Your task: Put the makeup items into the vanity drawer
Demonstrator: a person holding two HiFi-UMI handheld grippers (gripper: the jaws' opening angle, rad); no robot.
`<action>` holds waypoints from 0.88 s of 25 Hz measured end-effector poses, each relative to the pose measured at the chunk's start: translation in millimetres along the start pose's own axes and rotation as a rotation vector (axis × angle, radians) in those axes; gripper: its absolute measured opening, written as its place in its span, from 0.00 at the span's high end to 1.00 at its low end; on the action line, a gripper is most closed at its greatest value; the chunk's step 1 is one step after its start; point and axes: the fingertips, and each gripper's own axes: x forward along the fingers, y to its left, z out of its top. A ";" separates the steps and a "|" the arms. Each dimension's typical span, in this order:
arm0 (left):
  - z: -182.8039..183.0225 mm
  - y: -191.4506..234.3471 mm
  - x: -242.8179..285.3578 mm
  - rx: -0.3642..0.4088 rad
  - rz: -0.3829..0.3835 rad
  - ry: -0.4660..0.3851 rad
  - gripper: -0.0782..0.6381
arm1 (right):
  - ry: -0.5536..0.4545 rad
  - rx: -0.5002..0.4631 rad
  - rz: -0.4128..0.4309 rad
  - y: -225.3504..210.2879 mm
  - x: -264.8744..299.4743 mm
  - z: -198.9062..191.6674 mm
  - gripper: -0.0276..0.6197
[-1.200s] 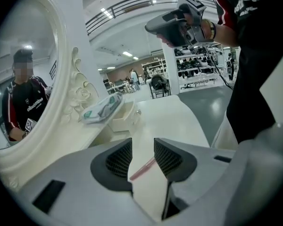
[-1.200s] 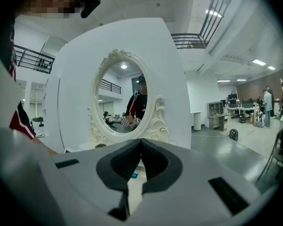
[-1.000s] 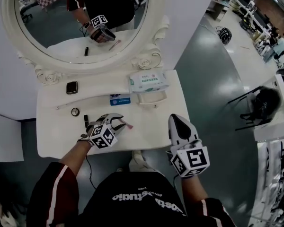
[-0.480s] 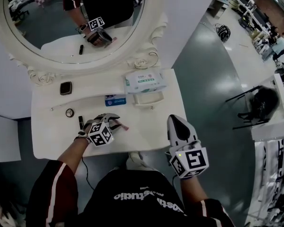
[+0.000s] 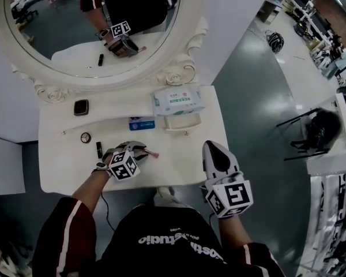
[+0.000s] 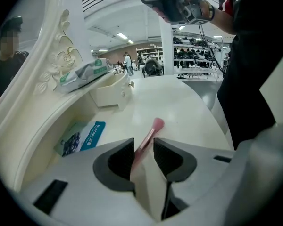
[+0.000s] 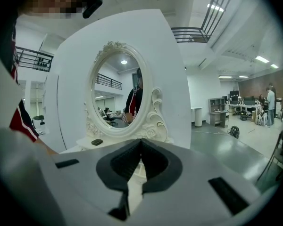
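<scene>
My left gripper [image 5: 140, 150] is shut on the handle of a pink makeup brush [image 5: 152, 153] just above the white vanity top [image 5: 63, 172]. In the left gripper view the brush [image 6: 151, 133] sticks out forward between the two pads, bristle head toward the small open drawer [image 6: 111, 91]. That drawer [image 5: 182, 122] stands open at the back of the table, under a tissue pack [image 5: 179, 101]. My right gripper [image 5: 214, 147] is shut and empty, held over the table's front right corner. A black lipstick [image 5: 99, 150] lies just left of the left gripper.
A blue packet [image 5: 142, 123] lies next to the drawer. A black compact [image 5: 81, 107], a small ring-shaped item [image 5: 85, 137] and a long thin stick [image 5: 89, 127] lie at the left. The oval mirror [image 5: 98, 27] rises behind. Grey floor [image 5: 265, 97] lies to the right.
The left gripper keeps the pink brush at about the same spot over the table. The right gripper has hardly moved. The head view has shifted slightly.
</scene>
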 end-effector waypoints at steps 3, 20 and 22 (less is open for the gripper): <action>0.0 -2.0 0.8 -0.007 -0.011 0.010 0.73 | 0.004 0.005 0.006 1.0 1.5 -0.8 0.95; -1.3 -6.2 -1.9 -0.129 0.045 -0.013 0.83 | -0.008 0.011 0.010 5.1 -3.1 0.8 0.95; 0.0 -3.4 -5.6 -0.146 0.061 -0.028 0.83 | -0.009 0.011 0.004 6.0 -6.3 0.0 0.95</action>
